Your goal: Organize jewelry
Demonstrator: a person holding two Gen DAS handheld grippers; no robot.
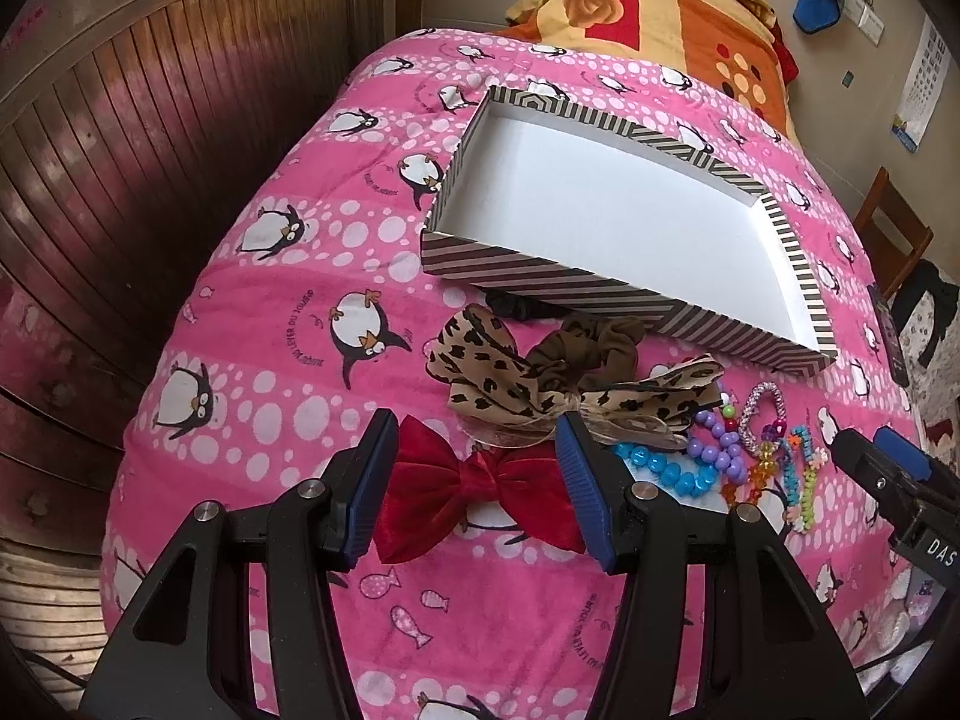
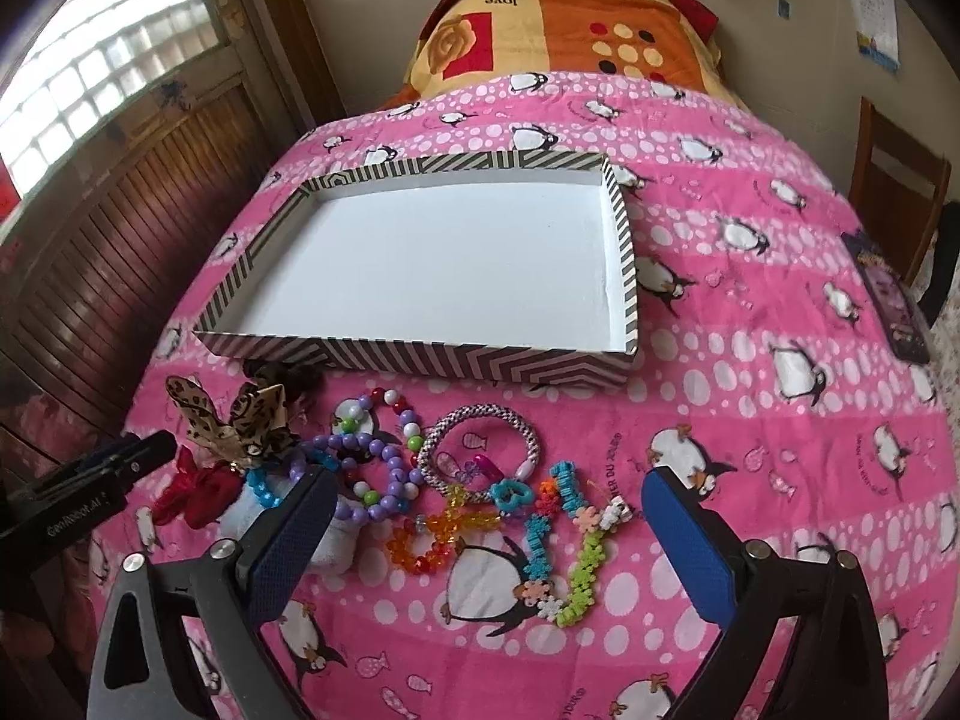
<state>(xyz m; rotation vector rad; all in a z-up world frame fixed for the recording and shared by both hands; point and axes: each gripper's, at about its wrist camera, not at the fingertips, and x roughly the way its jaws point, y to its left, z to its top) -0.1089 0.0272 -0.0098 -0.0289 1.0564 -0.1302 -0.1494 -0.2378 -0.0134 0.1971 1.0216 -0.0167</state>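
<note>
A shallow striped box (image 1: 540, 279) (image 2: 420, 357) with a bare white floor lies on the pink penguin bedspread. In front of it lie a leopard bow (image 1: 480, 372), a brown scrunchie (image 1: 576, 354), a red velvet bow (image 1: 480, 492) and bead bracelets (image 2: 384, 480). My left gripper (image 1: 480, 483) is open, its blue pads hovering on either side of the red bow without pressing on it. My right gripper (image 2: 492, 540) stands wide open above an orange bead bracelet (image 2: 426, 540) and a flower-link bracelet (image 2: 564, 546). A braided ring bracelet (image 2: 480, 450) lies just beyond.
A black scrunchie (image 1: 516, 306) is tucked against the box's near wall. A phone (image 2: 894, 312) lies at the bed's right edge beside a wooden chair (image 2: 900, 192). A wood-panelled wall (image 1: 120, 150) runs along the left. An orange patterned blanket (image 1: 648, 12) covers the far end.
</note>
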